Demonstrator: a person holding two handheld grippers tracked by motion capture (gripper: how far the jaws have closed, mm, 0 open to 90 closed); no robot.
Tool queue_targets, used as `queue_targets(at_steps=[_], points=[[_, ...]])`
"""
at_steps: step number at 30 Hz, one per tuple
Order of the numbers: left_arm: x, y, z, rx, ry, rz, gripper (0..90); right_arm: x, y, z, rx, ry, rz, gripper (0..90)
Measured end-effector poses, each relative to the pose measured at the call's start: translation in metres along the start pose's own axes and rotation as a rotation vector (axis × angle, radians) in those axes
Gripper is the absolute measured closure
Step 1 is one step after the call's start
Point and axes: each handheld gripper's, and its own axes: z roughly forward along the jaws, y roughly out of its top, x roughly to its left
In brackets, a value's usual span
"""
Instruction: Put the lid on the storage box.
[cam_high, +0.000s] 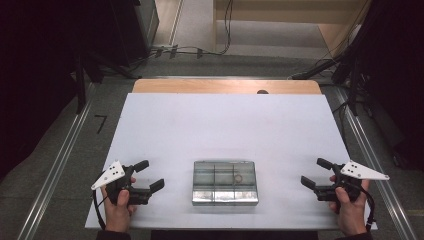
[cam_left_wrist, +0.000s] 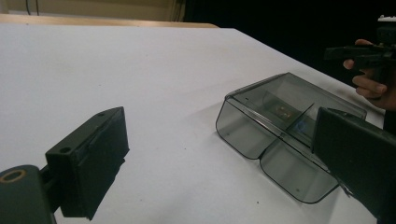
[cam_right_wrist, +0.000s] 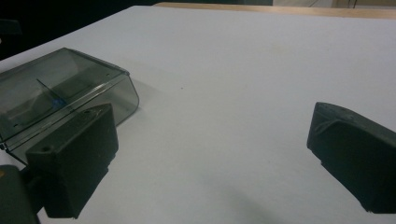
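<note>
You see a box (cam_high: 225, 182) of clear, smoky, shiny plastic. Under the box lies a smooth, matt white sheet (cam_high: 225, 125). Behind the box shows plain wood (cam_high: 225, 86).

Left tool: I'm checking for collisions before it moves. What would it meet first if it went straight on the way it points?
Probably the clear compartment box; the left tool points toward it, both resting low over the white table.

White table top (cam_high: 225, 125) with a bare wooden strip (cam_high: 225, 86) along its far edge, grey floor (cam_high: 50, 165) around it, metal rails (cam_high: 60, 160) on both sides, black cables (cam_high: 190, 50) on the floor beyond, dark stands (cam_high: 80, 75) at left and right.
</note>
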Motion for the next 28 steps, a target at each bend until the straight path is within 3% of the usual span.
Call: queue_targets(at_steps=[7,13,19,28], points=[[0.008,-0.001,-0.005,-0.026,0.015,-0.008,1.2,-0.009,-0.003,-0.009,-0.022,-0.024,0.011,0.0],[0.015,-0.006,-0.011,-0.046,0.031,-0.02,1.2,-0.014,-0.006,-0.013,-0.012,-0.048,-0.013,0.0],[0.014,-0.008,-0.009,-0.03,0.034,-0.004,1.2,-0.024,-0.014,-0.014,-0.026,-0.022,0.025,0.0],[0.013,-0.009,-0.007,-0.029,0.039,-0.006,1.2,-0.024,-0.016,-0.011,-0.021,-0.019,0.026,0.0]])
